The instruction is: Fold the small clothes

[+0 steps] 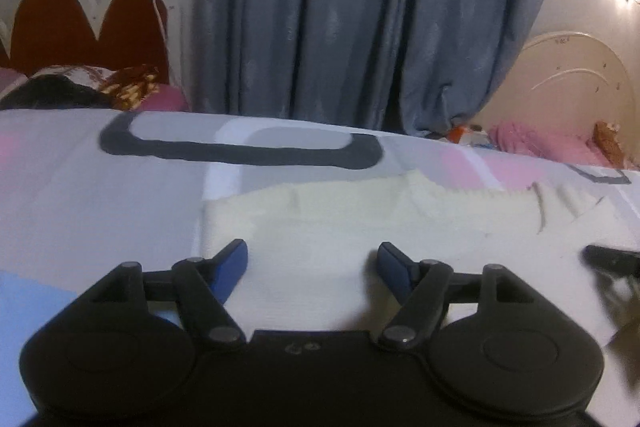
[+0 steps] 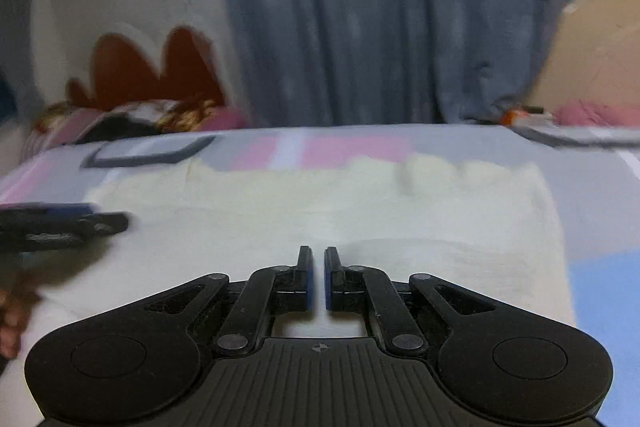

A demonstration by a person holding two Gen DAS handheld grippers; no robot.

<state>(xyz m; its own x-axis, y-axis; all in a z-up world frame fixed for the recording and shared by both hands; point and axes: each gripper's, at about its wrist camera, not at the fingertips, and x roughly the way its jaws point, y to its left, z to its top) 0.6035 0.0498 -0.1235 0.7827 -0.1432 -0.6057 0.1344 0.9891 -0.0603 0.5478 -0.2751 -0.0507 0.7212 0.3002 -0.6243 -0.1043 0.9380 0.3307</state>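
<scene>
So the cream garment [image 1: 320, 227] is lying flat on the patterned bedsheet [image 1: 80, 187], stretched sideways across both views, long axis running left to right with the ribbed edge on the far side toward the curtain [image 1: 360, 7]. Both grippers hang over its near edge, pointing across it. The left gripper [image 1: 313, 259] has its jaws spread wide with nothing in them, cloth just below and ahead. The right gripper [image 2: 317, 275] is pinched closed on nothing, sitting over the middle-right part. Left one looks nearer the left end, so I'd guess each hand takes its own side for the fold.
</scene>
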